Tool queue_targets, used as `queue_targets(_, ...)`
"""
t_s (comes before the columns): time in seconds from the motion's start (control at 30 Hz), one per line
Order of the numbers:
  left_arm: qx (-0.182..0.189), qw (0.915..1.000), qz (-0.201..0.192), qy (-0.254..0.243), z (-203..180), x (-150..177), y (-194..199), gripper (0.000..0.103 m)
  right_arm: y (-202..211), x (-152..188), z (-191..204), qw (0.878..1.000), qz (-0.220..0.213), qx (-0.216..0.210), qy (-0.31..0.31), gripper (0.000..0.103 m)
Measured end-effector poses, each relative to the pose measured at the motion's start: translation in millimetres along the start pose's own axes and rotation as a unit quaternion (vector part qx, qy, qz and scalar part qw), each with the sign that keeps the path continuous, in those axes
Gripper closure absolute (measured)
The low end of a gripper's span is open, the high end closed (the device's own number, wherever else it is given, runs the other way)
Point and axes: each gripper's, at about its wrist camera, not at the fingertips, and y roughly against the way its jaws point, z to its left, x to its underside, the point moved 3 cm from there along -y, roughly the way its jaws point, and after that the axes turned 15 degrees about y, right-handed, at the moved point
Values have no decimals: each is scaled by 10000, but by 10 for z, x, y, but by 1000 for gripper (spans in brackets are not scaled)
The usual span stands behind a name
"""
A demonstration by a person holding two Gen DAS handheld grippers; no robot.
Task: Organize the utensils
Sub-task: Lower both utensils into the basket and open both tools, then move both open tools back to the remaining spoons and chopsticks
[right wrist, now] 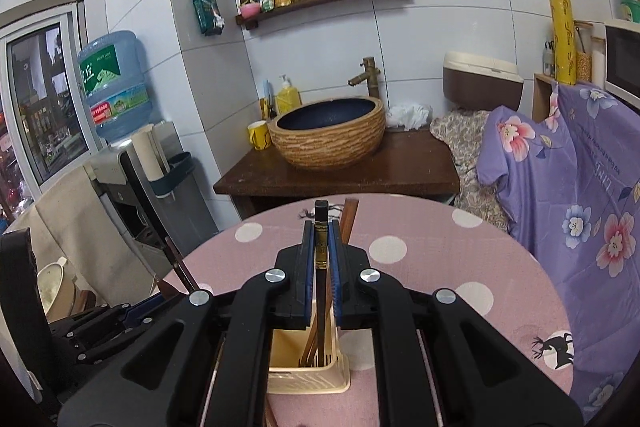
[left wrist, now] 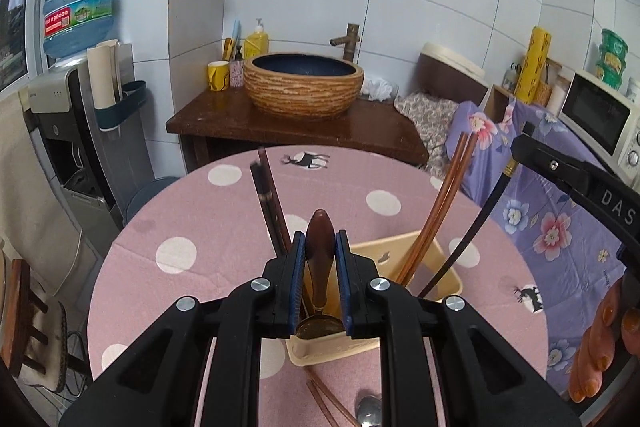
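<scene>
- Left gripper (left wrist: pixel 320 247) clamped tight on spoon (left wrist: pixel 319 259) by its dark wooden handle, bowl end hanging down inside the cream utensil holder (left wrist: pixel 448 269)
- Right gripper (right wrist: pixel 321 247) pinched nearly closed on a black chopstick (right wrist: pixel 320 247), gold band at the pads, lower end dipping into the same holder
- Holder standing on the pink dotted tablecloth (left wrist: pixel 192 211), already stocked: reddish-brown chopsticks (left wrist: pixel 440 211) leaning right, a dark pair (left wrist: pixel 268 203) leaning left
- Loose on the cloth, near edge: more brown chopsticks (left wrist: pixel 324 403) and a metal spoon (left wrist: pixel 369 411), just beside each other
- Fingers of a hand (left wrist: pixel 596 339) showing at right edge
</scene>
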Motion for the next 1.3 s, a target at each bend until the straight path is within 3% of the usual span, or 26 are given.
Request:
queue_targets(0.4,-94,9994,294,150,111,197,-187,87,-33,166,51,10000,9,-79,58,95)
queue_targets(0.47,-8,9993,298,230,125,198,-151,86,-4,173,41,9999,-29,-106,13,85)
queue_targets(0.53,90,9994,263,228,121,207,-86,85,65,187,16,9998,-158,-61,-61,54)
queue_targets(0.67,336,9990,96,287,116,260,129,65,222,218,7,9993,-342,-112,-103,51)
queue_targets(0.73,479,9985,-2,267,116,305,265,54,322,257,12,9990,-411,-147,-115,44)
queue_targets(0.87,605,9972,-309,306,186,499,554,27,532,405,81,9986,-500,11,158,35)
queue_targets(1.03,437,9980,-386,228,328,816,686,17,641,783,142,9993,-314,-186,87,28)
queue_targets(1.3,124,9996,-80,259,613,1247,577,16,522,1446,309,9982,321,-491,148,28)
